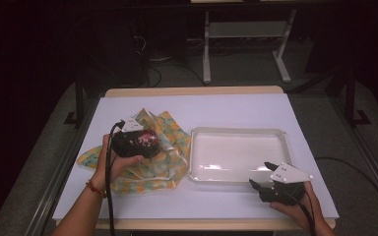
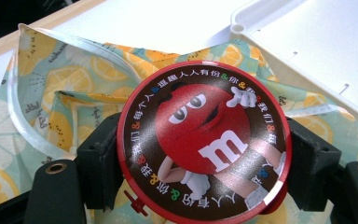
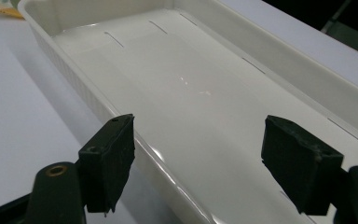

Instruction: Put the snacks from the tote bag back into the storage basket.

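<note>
A round red tin (image 2: 204, 142) with a red cartoon candy figure on its lid sits between the jaws of my left gripper (image 2: 205, 154), which is shut on it. In the high view the left gripper (image 1: 140, 142) holds the tin (image 1: 147, 139) just above a yellow-and-teal fruit-print cloth (image 1: 170, 147). The cloth (image 2: 51, 98) lies crumpled left of a white plastic tray (image 1: 238, 153). My right gripper (image 1: 262, 174) stands open at the tray's near right corner, its jaws straddling the tray's rim (image 3: 121, 119) with nothing between them.
The white tabletop (image 1: 216, 110) has bare room behind the tray and along the front edge. The tray (image 3: 205, 88) holds nothing. Beyond the table is a dark floor with a desk frame (image 1: 246, 44) and cables.
</note>
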`<act>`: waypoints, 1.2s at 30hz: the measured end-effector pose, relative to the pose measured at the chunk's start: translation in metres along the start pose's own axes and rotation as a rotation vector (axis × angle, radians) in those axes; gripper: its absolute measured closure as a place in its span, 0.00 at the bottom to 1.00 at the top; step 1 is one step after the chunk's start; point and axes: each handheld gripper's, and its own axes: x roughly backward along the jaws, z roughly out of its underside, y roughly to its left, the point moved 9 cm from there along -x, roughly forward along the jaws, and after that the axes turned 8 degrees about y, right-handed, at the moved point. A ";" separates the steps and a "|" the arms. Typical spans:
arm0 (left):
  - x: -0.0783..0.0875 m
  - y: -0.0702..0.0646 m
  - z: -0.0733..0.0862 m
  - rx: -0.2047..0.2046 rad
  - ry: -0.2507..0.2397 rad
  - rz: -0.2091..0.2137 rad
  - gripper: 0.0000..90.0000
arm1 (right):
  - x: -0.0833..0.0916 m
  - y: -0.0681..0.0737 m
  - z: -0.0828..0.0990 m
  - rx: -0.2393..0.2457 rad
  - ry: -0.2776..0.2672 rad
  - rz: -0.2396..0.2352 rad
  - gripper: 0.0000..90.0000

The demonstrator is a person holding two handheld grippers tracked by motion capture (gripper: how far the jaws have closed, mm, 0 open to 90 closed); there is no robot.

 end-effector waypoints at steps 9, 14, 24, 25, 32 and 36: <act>0.001 -0.002 -0.002 0.000 0.002 0.003 0.28 | 0.000 0.000 0.000 0.000 -0.001 -0.001 0.28; 0.002 -0.004 -0.002 0.002 0.002 0.008 0.28 | 0.000 0.000 0.000 -0.001 -0.002 -0.001 0.28; 0.005 -0.005 -0.005 0.017 -0.004 0.011 0.28 | 0.000 0.000 -0.001 0.000 -0.002 -0.002 0.28; 0.006 -0.005 -0.005 0.019 -0.003 0.012 0.28 | 0.000 0.000 -0.001 0.000 -0.002 -0.002 0.28; 0.008 -0.005 -0.007 0.022 -0.004 0.011 0.28 | 0.000 0.000 -0.001 -0.002 -0.003 0.000 0.28; 0.009 -0.007 -0.008 0.025 -0.007 0.012 0.28 | 0.000 0.000 -0.001 -0.001 -0.003 -0.001 0.28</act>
